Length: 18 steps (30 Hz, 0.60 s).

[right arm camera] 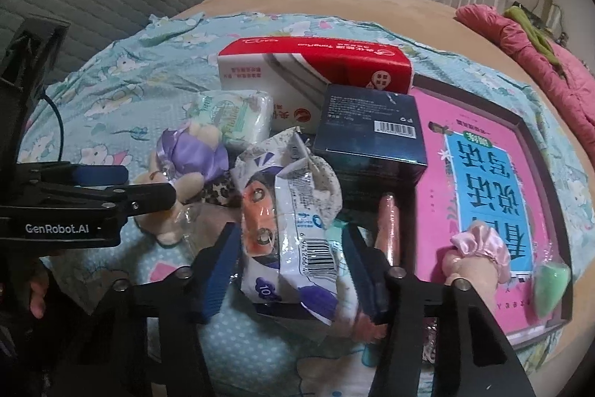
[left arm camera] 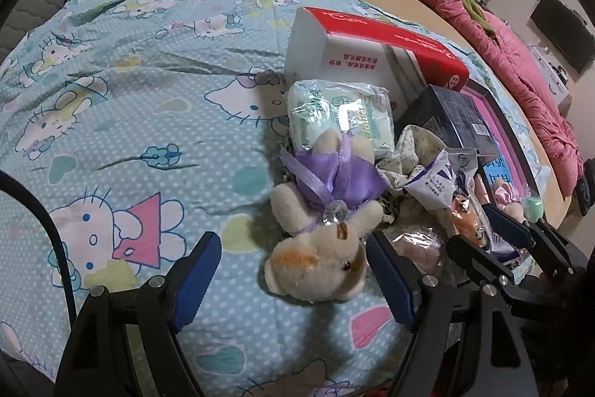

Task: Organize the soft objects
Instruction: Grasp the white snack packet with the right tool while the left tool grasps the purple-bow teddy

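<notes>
My left fingers stood spread wide, nothing clasped, with the plush bear's head lying between them on the bed sheet. The bear wore a purple ribbon dress, its feet pointing away from the fingers. Just beyond its feet lay a clear-wrapped tissue pack, and past that a red and white box.

My right fingers were parted too, flanking a crinkled white packet with a barcode (whether the pads touched it I could not tell). Ahead of it sat a dark box. To the fingers' right a pink book lay in a tray, with a pink scrunchie on it.
</notes>
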### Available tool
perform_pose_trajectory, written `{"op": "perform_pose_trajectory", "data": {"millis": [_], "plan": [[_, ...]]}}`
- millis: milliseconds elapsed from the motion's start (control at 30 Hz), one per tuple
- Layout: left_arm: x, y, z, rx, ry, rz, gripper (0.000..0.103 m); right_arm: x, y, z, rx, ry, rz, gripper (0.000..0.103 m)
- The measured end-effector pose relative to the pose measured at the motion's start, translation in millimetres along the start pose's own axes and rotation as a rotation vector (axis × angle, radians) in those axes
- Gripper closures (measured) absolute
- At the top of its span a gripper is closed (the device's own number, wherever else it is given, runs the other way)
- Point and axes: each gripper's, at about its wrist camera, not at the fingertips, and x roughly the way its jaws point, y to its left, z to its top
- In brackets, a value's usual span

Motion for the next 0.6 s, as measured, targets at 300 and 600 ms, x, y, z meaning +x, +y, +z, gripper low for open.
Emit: {"op": "perform_pose_trajectory", "data": {"millis": [300, 600], "plan": [[7, -3, 1, 0.004, -0.005, -0.019, 0.024, -4, -6, 1, 0.012, -0.017, 0.048, 0.059], [17, -3, 4, -0.020, 0.014, -0.083, 0.047, -11, -12, 1, 0.035, -0.038, 0.073, 0.062]]}}
